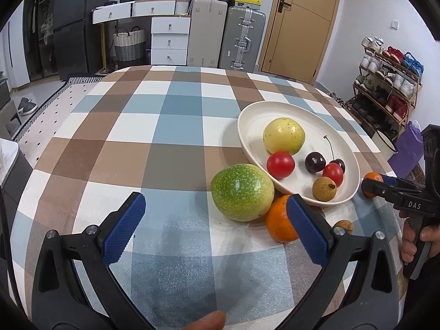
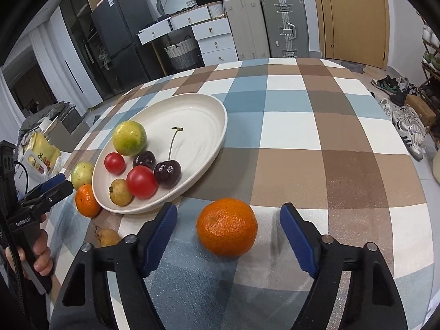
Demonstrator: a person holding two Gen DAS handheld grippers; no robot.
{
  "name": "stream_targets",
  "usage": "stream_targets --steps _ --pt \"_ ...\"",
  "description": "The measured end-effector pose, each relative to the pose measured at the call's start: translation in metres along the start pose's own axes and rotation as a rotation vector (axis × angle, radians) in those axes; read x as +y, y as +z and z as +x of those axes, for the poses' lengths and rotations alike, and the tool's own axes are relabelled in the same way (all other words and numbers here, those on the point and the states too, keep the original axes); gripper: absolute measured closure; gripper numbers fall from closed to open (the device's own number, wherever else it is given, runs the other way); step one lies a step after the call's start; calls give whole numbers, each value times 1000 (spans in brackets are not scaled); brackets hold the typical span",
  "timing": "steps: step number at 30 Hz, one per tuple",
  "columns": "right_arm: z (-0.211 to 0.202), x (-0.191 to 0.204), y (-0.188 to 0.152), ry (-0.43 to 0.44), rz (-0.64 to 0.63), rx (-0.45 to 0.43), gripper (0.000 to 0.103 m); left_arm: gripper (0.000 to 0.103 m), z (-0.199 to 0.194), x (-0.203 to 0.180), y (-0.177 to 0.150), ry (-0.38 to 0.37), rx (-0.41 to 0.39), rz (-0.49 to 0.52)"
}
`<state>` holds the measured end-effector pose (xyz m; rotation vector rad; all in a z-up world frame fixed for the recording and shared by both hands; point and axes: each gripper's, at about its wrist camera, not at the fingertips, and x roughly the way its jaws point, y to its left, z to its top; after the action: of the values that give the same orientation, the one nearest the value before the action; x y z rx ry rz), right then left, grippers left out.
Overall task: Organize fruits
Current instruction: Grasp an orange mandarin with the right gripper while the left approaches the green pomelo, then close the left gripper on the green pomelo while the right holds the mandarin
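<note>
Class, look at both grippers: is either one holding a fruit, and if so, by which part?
Nothing is held. The right gripper is open around an orange without touching it; the left gripper is open near the green fruit.

Checked tablecloth, white bowl, two oranges, green fruit

- We are looking over a table wearing a checked cloth of brown, blue and white.
- A tan door is standing shut in the white back wall.
- Two grey suitcases are leaning beside white drawers and a woven basket.
- A dark fridge is standing on the left.
- A shoe rack is filling the right wall, and shoes are lying on the floor.
</note>
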<state>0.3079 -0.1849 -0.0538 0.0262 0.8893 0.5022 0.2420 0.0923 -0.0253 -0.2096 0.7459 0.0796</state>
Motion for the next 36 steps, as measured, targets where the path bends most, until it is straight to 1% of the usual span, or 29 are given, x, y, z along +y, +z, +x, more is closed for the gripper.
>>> stream_targets --steps 7,8,10,11,12,16,18,20,22,31,36 --pt "1 4 0 3 -23 7 39 1 2 1 0 -3 5 -5" --pt "0 4 0 0 -26 7 45 1 2 1 0 -1 5 -6" --pt "0 5 -1 4 -31 8 53 1 4 2 0 -4 11 -10" --pt "0 4 -1 -2 -30 8 59 1 5 2 0 -3 14 -12" --pt "0 4 -1 -1 -31 8 62 1 6 3 0 -1 16 -15" --pt "-1 4 -1 -3 -38 6 62 1 5 4 0 -4 12 -20" --pt "-5 5 -1 -10 -49 -10 63 1 5 3 0 -6 14 -16" --pt "-8 6 0 -1 -49 -26 63 1 5 3 -1 -18 20 -14" --pt "-13 7 1 14 -50 -53 62 1 6 2 -1 -13 21 -14" --pt "-27 12 4 67 -31 -124 62 1 10 5 2 -9 26 -45" --pt "-29 15 4 66 -36 -136 62 1 16 1 9 -8 23 -43"
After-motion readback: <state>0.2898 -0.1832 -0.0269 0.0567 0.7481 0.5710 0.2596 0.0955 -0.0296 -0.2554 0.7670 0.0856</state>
